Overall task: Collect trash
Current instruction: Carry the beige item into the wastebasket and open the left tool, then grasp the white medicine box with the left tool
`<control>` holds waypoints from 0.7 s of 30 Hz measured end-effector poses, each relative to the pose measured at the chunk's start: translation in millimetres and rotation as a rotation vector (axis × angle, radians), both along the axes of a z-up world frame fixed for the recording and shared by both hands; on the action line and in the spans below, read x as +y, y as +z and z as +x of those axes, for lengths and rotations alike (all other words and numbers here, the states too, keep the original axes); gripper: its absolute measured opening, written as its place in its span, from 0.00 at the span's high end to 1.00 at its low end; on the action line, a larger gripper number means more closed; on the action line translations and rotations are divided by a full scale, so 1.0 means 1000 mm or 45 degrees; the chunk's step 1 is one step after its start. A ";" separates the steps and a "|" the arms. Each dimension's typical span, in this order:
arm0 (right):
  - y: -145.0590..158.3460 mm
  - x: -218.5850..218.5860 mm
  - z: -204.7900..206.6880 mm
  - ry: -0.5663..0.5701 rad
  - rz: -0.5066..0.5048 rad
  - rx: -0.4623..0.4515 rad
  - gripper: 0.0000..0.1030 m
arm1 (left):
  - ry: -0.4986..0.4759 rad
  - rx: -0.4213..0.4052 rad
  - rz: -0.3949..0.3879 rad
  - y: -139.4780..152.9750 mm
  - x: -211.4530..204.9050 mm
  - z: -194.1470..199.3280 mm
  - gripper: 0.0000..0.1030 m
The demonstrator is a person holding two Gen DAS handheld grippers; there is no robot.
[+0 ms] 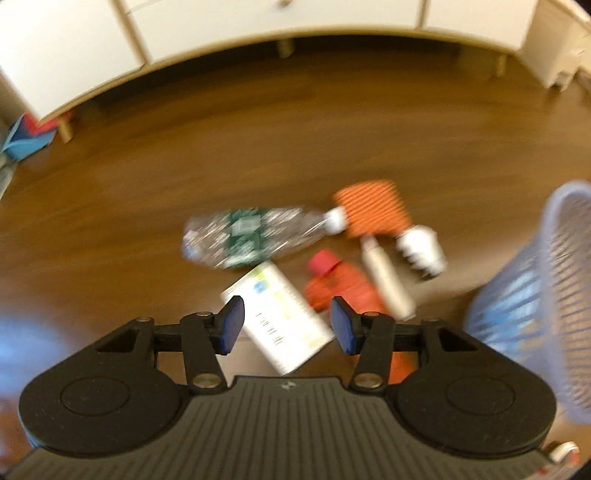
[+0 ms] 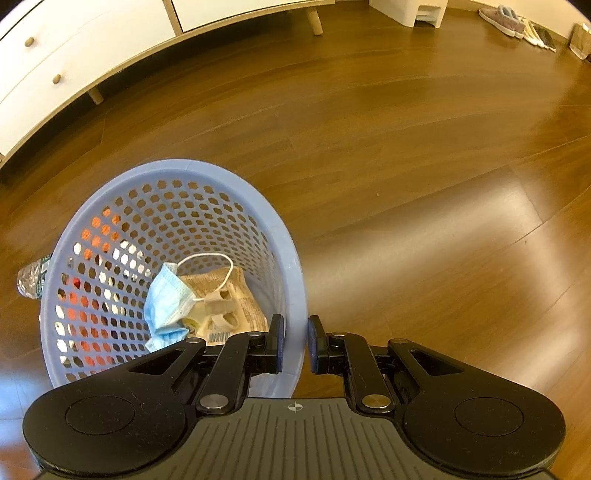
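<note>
Trash lies blurred on the wooden floor in the left wrist view: a white carton (image 1: 280, 321), a crushed clear bottle with a green label (image 1: 251, 236), an orange striped packet (image 1: 373, 206), a red-capped orange item (image 1: 340, 288), a white tube (image 1: 388, 280) and a white crumpled piece (image 1: 423, 247). My left gripper (image 1: 288, 325) hangs open over the carton, holding nothing. My right gripper (image 2: 295, 343) is shut on the near rim of the tilted blue mesh basket (image 2: 177, 168), which holds a blue face mask (image 2: 166, 295) and a brown paper bag (image 2: 225, 291). The basket (image 1: 546, 295) stands right of the pile.
A white cabinet on wooden legs (image 1: 258, 22) runs along the back. A white stool (image 2: 410, 11) and several shoes (image 2: 517, 22) sit far right. A blue and red object (image 1: 26, 136) lies at the left edge. Bare wooden floor (image 2: 406, 147) stretches right of the basket.
</note>
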State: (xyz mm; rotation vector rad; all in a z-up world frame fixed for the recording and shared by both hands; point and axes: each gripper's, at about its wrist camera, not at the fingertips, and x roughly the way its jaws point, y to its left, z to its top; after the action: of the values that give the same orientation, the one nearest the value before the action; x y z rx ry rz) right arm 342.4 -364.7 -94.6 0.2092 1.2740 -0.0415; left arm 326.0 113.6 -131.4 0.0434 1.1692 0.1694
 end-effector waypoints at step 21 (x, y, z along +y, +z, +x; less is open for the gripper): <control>0.001 -0.011 0.004 -0.130 -0.045 -0.027 0.91 | 0.230 0.170 -0.083 -0.132 0.036 0.024 0.48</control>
State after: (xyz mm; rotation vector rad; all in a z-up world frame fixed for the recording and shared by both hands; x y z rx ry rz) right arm 346.5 -376.1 -93.9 0.2434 1.2401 -0.1494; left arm 349.9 149.1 -263.2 -0.1102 1.3109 0.2908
